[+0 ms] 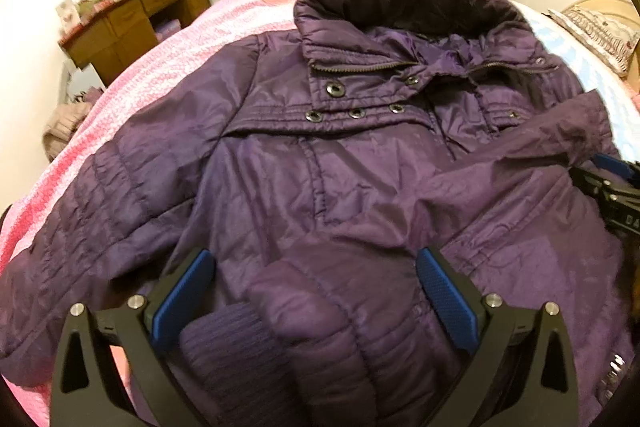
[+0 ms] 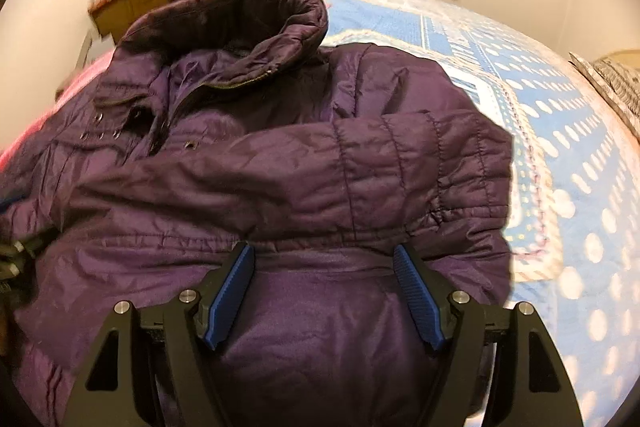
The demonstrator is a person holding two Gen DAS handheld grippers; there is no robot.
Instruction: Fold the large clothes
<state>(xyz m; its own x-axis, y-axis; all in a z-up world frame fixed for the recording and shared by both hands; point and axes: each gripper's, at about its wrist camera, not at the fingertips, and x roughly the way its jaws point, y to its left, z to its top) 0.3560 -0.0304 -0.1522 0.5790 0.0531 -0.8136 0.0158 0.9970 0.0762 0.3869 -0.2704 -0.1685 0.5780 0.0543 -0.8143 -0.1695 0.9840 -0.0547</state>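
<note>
A: Where is the jacket (image 1: 320, 167)?

B: Spread front-up on the bed, collar (image 1: 404, 7) at the far end from my fingers. It lies under and ahead of both my grippers.

A: How do your left fingers stand?

B: My left gripper (image 1: 316, 303) is wide apart and grips nothing. A sleeve lies folded across the jacket's front, and its ribbed cuff (image 1: 228, 351) sits between my two blue pads, nearer the left one. I cannot tell whether that pad touches it.

A: And the right?

B: My right gripper (image 2: 324, 291) is also spread wide, pads apart over the lower part of the jacket, just short of its gathered waist seam. The other sleeve (image 2: 304, 167) is folded across the chest beyond my fingertips. Nothing is pinched between them.

A: What lies to the sides?

B: A pink cover (image 1: 168, 67) left of my left fingers, and a blue dotted blanket (image 2: 560, 147) right of my right fingers.
</note>
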